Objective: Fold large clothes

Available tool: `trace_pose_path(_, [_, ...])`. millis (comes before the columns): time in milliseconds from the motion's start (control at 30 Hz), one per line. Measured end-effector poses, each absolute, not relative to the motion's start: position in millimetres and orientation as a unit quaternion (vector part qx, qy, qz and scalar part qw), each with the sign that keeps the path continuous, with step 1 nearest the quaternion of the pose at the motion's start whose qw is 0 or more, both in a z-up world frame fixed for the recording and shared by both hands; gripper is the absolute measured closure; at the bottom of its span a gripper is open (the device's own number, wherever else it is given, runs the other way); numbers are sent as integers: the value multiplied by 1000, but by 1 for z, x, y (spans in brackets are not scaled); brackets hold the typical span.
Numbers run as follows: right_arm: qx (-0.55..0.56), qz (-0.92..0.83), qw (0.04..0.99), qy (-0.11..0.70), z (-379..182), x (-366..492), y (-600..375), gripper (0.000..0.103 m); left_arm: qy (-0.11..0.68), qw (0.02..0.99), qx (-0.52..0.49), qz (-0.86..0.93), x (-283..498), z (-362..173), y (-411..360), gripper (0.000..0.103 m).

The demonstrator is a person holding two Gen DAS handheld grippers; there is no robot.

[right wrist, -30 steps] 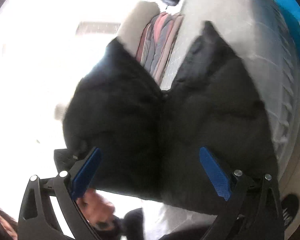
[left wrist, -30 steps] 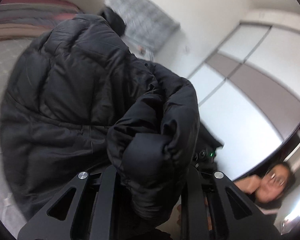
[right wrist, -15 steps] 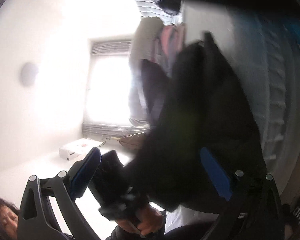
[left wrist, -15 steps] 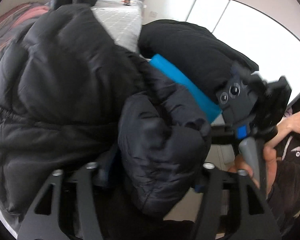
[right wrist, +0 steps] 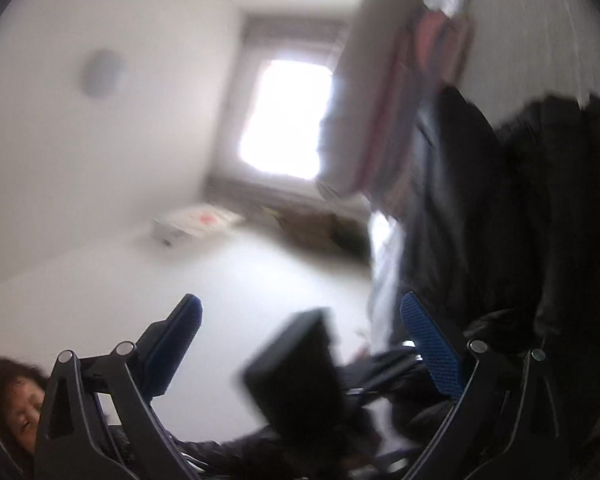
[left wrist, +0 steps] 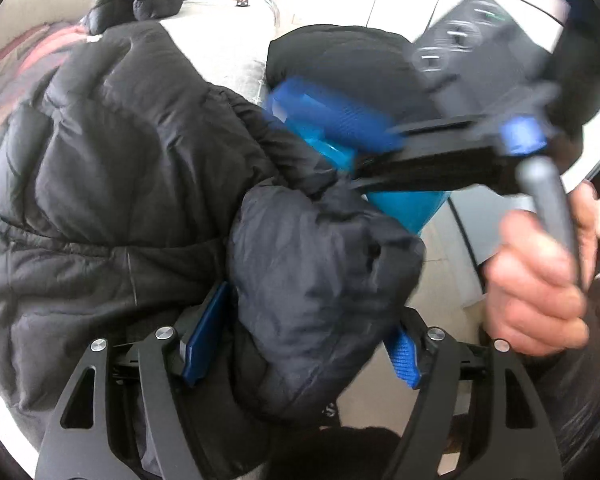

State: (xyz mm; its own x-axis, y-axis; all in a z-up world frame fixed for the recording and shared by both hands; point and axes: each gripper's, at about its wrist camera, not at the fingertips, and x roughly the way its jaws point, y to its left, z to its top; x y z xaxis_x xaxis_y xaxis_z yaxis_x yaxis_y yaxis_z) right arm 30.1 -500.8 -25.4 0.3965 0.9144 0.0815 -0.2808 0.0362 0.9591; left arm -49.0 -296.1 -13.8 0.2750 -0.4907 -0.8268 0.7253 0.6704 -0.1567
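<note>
White bedding [left wrist: 236, 60] carries the black puffer jacket [left wrist: 112, 168] — left gripper [left wrist: 300, 354] clamps a bunched fold of it between blue pads. Right gripper [right wrist: 300, 340], beside the jacket, gapes wide — nothing between its pads, blurred against a bright window [right wrist: 288, 120].

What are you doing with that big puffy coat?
A person is folding a puffy black quilted jacket on a pale quilted bed. The left gripper is clamped on a bunched fold of it. The right gripper is open and empty, moving in blurred beside the jacket.
</note>
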Motion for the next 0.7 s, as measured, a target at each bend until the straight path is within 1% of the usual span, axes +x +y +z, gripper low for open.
trace_pose_path(67, [502,402,676,359,-45,41,-500,7,455,791,141,-384,-58,-6,-289,34])
trace_pose_path(167, [498,363,680,398,-70,48,-507,7,452,795,125,-385,-64,3,-265,34])
trace_pose_path(233, [503,357,681,396,-76,43,-509,7,453,801,84,-382,-61,14,-236,34])
trace_pose_path(333, [510,369,683,371,-68,24,-511,7,459,814,1,-355,-48,27,-179,34])
trace_pose_path(367, [489,362,694,384,-62,17,-509,7,462,816,-31,-345,-41,29,-159,34])
trace_pose_path(400, [456,337,710,417,-64,18,-503,7,465,818,-60,-334,-35,29,-139,34])
trace_pose_path(467, [413,302,723,464,-70,17,-495,7,474,819,-91,-312,-24,26,-110,33])
trace_pose_path(533, [419,298,734,445,-62,6,-502,7,474,822,-125,-292,-17,27,-81,33])
trace_pose_path(600, [413,281,769,400,-37,-13,-515,7,463,824,-168,-279,-14,29,-50,33])
trace_pose_path(667, [384,238,799,397,-25,-27,-520,7,459,825,-197,-264,-11,24,-29,33])
trace_pose_path(700, [363,217,807,411,-27,-26,-518,7,461,822,-212,-259,-7,19,-21,32])
